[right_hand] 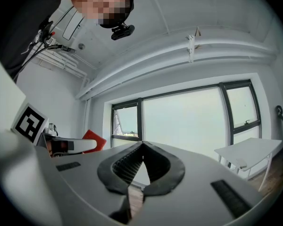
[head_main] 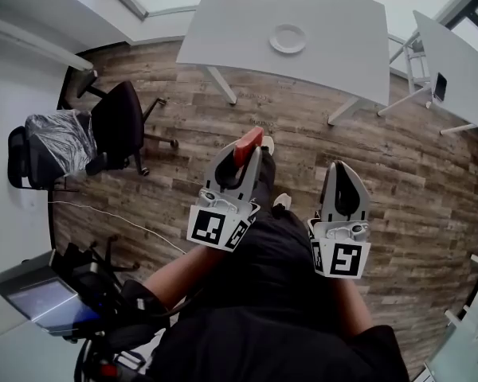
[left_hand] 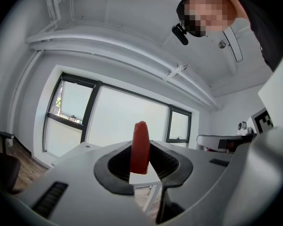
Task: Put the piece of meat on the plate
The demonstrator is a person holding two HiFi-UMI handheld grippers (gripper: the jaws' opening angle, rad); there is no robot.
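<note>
Pinching the red piece of meat (left_hand: 140, 147) upright, the left gripper (head_main: 248, 154) is hanging over the wood floor (head_main: 398, 173) well short of the plate (head_main: 288, 38), the right gripper (head_main: 342, 168) is hanging equally short of it, clenched on nothing, and the plate is sitting on the white table (head_main: 342, 22).

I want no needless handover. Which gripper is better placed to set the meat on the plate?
Left. The left gripper is shut on the meat, and the plate lies empty on the table ahead. The right gripper is shut with nothing in it.
</note>
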